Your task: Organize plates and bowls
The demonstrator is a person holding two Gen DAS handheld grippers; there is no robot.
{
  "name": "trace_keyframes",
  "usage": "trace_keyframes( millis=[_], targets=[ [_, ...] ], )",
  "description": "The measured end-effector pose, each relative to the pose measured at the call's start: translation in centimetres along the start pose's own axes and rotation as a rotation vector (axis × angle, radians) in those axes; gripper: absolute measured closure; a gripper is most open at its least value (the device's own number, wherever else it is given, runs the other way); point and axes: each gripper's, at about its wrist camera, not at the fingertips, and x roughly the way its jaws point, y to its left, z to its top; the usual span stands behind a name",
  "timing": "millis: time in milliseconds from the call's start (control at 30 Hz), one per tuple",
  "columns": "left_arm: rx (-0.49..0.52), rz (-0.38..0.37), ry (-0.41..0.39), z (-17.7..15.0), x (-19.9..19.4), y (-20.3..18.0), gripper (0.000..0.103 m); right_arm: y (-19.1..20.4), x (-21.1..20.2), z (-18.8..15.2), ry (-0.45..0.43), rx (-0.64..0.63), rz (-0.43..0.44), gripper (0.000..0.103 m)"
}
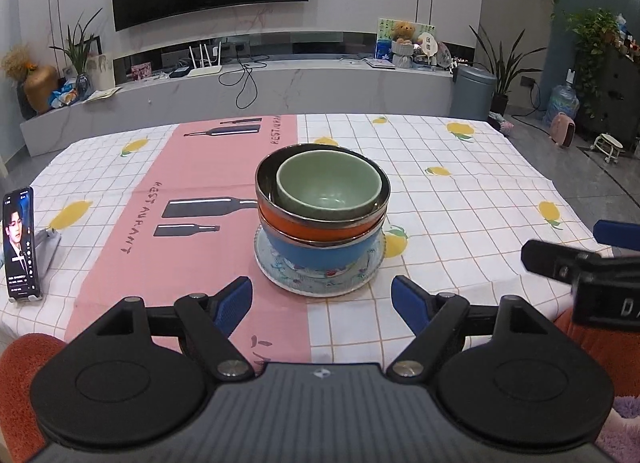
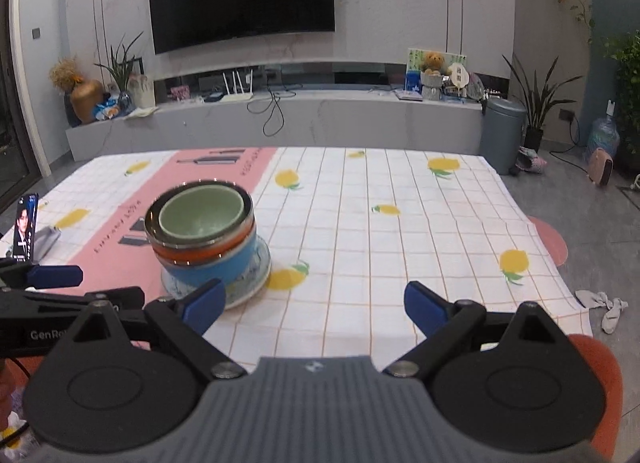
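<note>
A stack of dishes stands mid-table: a green bowl nests in an orange metal-rimmed bowl, which sits in a blue bowl on a patterned plate. My left gripper is open just in front of the plate, blue pads wide apart and empty. In the right wrist view the same green bowl, blue bowl and plate stand to the left of my right gripper, which is open and empty over bare cloth.
A phone leans on a stand at the table's left edge. The table carries a checked lemon cloth with a pink strip. The right gripper's fingers enter the left view's right edge. Orange chair backs flank the near edge.
</note>
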Motion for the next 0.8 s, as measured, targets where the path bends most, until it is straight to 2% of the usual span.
trace_keyframes(
  millis=[367, 800],
  targets=[
    [-0.004, 0.005, 0.005, 0.2, 0.4, -0.1, 0.010, -0.1, 1.2, -0.5, 0.041, 0.003, -0.004, 0.009],
    [0.010, 0.003, -0.005, 0.5, 0.4, -0.5, 0.010, -0.2, 1.3, -0.3, 0.027, 0.008, -0.013, 0.009]
  ],
)
